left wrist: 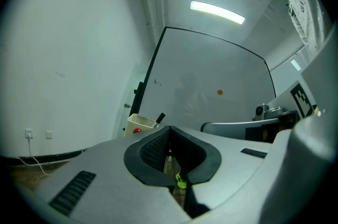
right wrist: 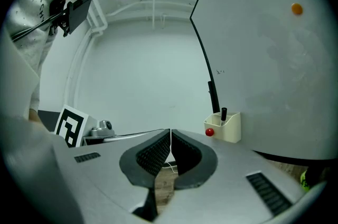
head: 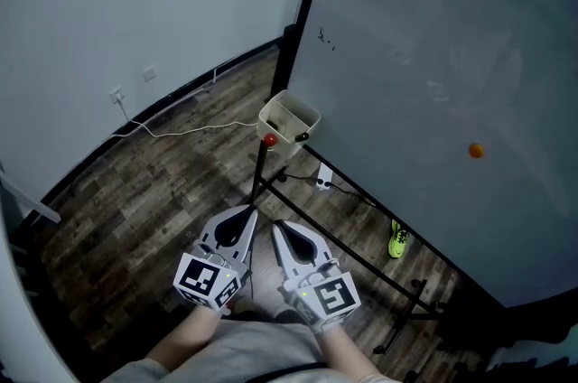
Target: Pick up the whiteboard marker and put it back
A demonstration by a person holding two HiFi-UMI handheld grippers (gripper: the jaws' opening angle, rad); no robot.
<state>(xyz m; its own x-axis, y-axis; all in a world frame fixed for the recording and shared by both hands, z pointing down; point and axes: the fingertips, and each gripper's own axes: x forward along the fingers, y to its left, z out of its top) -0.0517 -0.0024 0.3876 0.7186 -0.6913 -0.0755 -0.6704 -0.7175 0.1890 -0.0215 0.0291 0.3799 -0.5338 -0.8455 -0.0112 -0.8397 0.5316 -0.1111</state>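
whiteboard (head: 433,56): pale grey-white, black frame | dot (head: 476,151) on it: orange | holder box (head: 289,117): cream | whiteboard marker (right wrist: 224,113): black | knob (head: 269,139): red | floor (head: 163,182): dark brown wood-grain planks | left claw (head: 250,210), right claw (head: 276,226): grey shells, black ribbed pads (right wrist: 153,153), black-and-white square-patterned cubes (head: 209,280)

The right gripper (right wrist: 170,137) has its jaws pressed together at the tips, with nothing between the ribbed pads (right wrist: 156,153). Up and to the right of them, a cream holder (right wrist: 228,128) hangs on the whiteboard (right wrist: 264,64). A black whiteboard marker (right wrist: 224,113) stands upright inside the holder, and a small red ball (right wrist: 209,132) sits at the holder's lower left corner. High above the holder, an orange dot (right wrist: 297,8) marks the board.
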